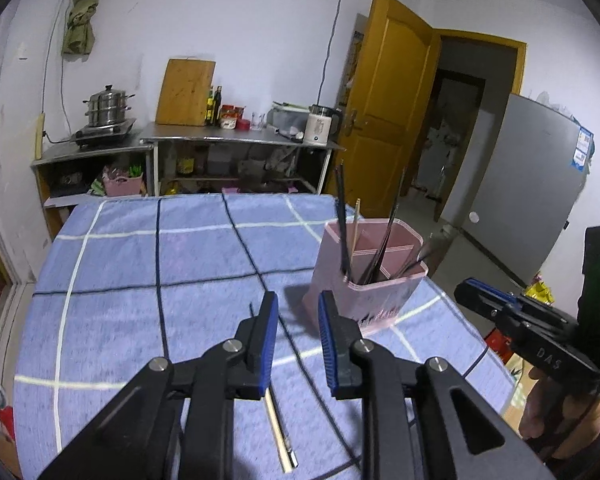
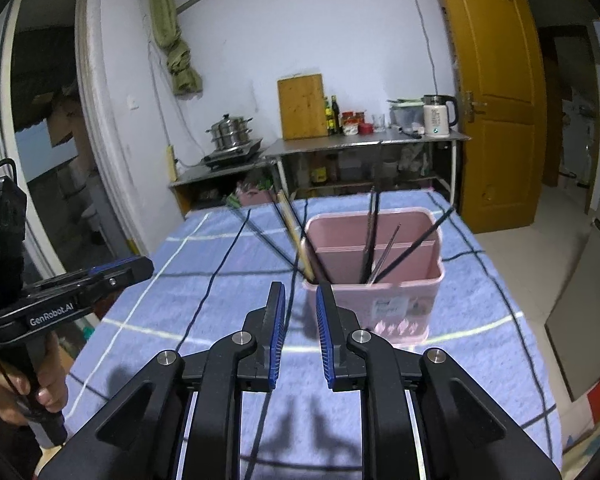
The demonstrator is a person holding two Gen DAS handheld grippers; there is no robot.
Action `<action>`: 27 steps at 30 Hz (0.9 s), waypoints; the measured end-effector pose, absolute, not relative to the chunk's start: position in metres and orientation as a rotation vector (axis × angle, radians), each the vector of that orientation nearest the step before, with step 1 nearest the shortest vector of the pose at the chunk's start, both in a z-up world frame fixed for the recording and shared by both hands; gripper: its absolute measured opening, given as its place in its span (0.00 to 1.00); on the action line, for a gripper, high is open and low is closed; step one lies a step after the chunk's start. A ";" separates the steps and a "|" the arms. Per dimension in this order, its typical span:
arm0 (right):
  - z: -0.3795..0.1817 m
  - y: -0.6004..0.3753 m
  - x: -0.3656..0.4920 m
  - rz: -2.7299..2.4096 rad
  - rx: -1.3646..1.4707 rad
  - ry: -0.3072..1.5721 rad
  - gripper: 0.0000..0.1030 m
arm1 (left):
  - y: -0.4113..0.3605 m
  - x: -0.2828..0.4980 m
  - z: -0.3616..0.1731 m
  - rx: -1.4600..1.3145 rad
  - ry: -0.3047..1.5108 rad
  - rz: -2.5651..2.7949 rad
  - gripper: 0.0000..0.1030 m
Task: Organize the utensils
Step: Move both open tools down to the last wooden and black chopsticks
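A pink utensil holder (image 1: pixel 370 300) stands on the blue checked cloth (image 1: pixel 140 280), with several dark chopsticks (image 1: pixel 342 224) and a pale wooden one leaning out of it. My left gripper (image 1: pixel 298 300) hovers just left of the holder, open, with nothing between its blue pads. A pale chopstick with a metal end (image 1: pixel 280 432) lies on the cloth beneath it. In the right wrist view the holder (image 2: pixel 396 304) is straight ahead and close. My right gripper (image 2: pixel 300 292) stands open and empty before its left front corner. Wooden chopsticks (image 2: pixel 294 232) lean left out of the holder and dark chopsticks (image 2: pixel 370 236) stand in the middle.
The other gripper shows at each view's edge, the right gripper (image 1: pixel 476 292) and the left gripper (image 2: pixel 132 268), with a hand (image 2: pixel 40 392) on its handle. Behind the table are steel shelves (image 1: pixel 236 140) with a pot, a cutting board and a kettle. A yellow door (image 1: pixel 384 92) stands open.
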State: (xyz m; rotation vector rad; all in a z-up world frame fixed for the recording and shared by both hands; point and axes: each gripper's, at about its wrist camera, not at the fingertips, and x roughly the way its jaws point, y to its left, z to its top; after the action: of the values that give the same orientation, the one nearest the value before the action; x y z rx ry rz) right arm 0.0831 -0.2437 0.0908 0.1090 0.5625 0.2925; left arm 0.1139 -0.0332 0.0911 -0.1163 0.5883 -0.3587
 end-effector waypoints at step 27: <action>0.009 -0.208 0.106 0.359 0.084 0.755 0.16 | -0.039 0.159 -0.036 -0.113 0.830 -0.298 0.27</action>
State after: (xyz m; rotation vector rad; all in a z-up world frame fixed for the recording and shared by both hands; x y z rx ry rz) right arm 0.1055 -0.2075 0.0086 0.0839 0.7546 0.3586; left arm 0.1591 -0.0394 -0.0361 -0.1126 0.8302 -0.2981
